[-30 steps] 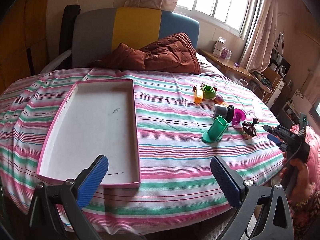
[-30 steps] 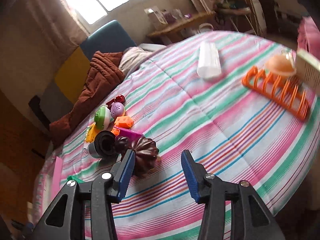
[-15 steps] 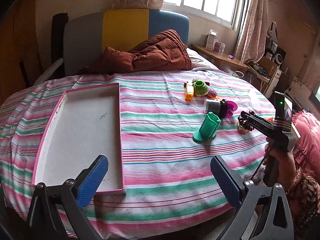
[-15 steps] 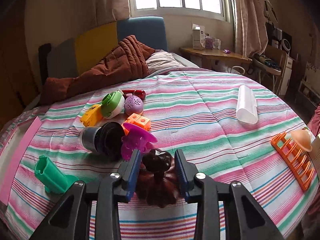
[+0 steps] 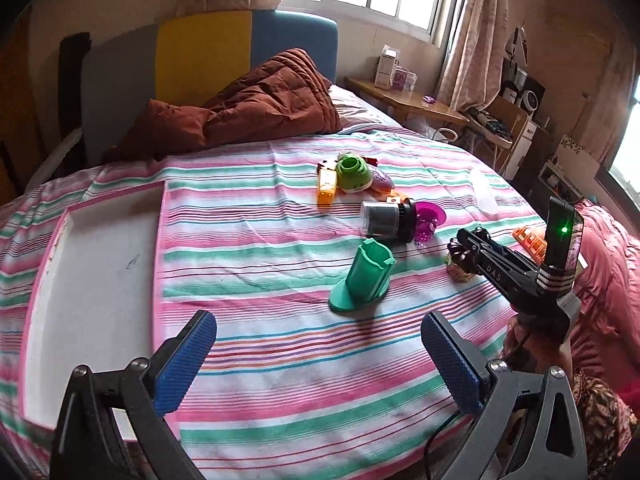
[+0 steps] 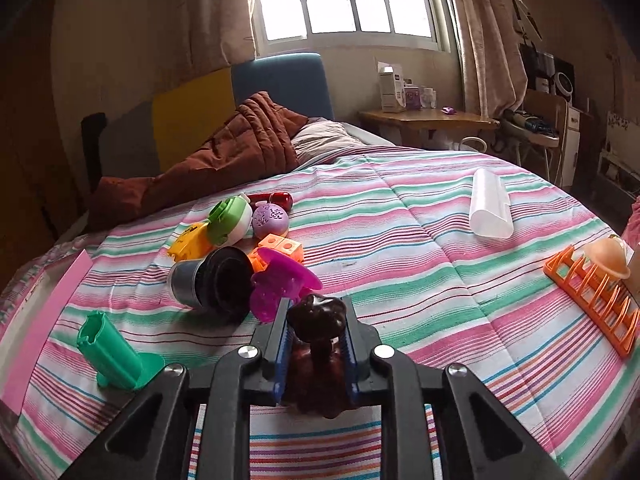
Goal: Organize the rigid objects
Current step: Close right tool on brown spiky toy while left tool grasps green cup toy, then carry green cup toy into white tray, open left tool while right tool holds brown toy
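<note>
My right gripper (image 6: 316, 326) is shut on a dark brown fluted toy (image 6: 318, 316), gripping its narrow stem; it also shows in the left wrist view (image 5: 464, 254). A pink-rimmed white tray (image 5: 92, 280) lies at the left of the striped bed. My left gripper (image 5: 320, 352) is open and empty, low over the bed's near edge. A green cup-shaped piece (image 5: 362, 276) lies on its side ahead of it. A heap of toys sits beyond: a black-and-grey cylinder (image 6: 212, 284), a magenta piece (image 6: 280, 284), a green-white toy (image 6: 230, 220), a purple egg (image 6: 270, 220).
A brown quilt (image 5: 248, 108) lies at the bed's head. A clear white tube (image 6: 490, 208) and an orange rack (image 6: 596, 292) with a peach cap lie on the bed's right side. A wooden desk (image 6: 428, 120) stands by the window.
My right gripper has closed its jaws on the brown toy, which earlier stood between open jaws. My left gripper stayed open while its view swung right, the tray sliding left.
</note>
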Demonstrator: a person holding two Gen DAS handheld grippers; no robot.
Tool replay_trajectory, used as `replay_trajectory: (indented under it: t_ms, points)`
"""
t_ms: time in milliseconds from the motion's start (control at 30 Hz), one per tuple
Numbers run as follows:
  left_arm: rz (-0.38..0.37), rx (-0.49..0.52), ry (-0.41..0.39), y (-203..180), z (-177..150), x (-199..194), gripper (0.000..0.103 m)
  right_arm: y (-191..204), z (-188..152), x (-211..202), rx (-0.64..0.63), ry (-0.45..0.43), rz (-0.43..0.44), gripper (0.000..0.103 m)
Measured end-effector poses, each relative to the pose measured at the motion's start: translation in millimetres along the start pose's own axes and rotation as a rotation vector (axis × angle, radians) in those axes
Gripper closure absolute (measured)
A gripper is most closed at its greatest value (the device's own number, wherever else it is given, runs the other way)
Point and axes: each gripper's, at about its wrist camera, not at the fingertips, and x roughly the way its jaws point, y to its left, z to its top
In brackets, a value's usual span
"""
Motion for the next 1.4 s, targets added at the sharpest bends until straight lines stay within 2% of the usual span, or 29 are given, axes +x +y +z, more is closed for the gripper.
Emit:
replay_trajectory:
  t_ms: [133, 300, 500, 567, 633, 700, 733, 800, 967, 1067, 1400]
  points:
    - [-0.056, 0.000, 0.026, -11, 6, 31, 0.000, 5, -2, 1, -0.020, -0.007, 0.004, 0.082]
    - [-0.024, 0.027, 0.074, -25, 13, 71, 0.000, 0, -4, 2, 0.001, -0.017, 0.022, 0.082]
    - [0.020, 0.097, 0.030, -38, 23, 92, 0.002, 1, -4, 2, 0.004, -0.021, 0.024, 0.082]
    - [0.024, 0.136, 0.024, -43, 26, 98, 0.018, 1, -5, 2, 0.003, -0.022, 0.023, 0.082]
    - [0.018, 0.168, 0.048, -46, 27, 106, 0.030, 1, -4, 2, 0.003, -0.022, 0.023, 0.082]
    - [-0.010, 0.179, 0.073, -47, 26, 114, 0.042, 1, -4, 2, 0.005, -0.023, 0.025, 0.082]
    - [-0.015, 0.180, 0.081, -47, 26, 117, 0.053, 1, -4, 2, 0.005, -0.023, 0.025, 0.082]
    - [-0.033, 0.173, 0.090, -45, 23, 119, 0.067, 1, -4, 2, 0.005, -0.024, 0.025, 0.082]
    - [-0.034, 0.149, 0.082, -39, 20, 112, 0.067, 1, -5, 2, 0.006, -0.024, 0.027, 0.082]
    - [-0.059, 0.091, 0.077, -29, 19, 104, 0.067, 1, -4, 2, 0.007, -0.025, 0.028, 0.082]
    - [-0.073, -0.012, 0.005, 0, 17, 67, 0.067, 2, -5, 3, 0.000, -0.024, 0.019, 0.082]
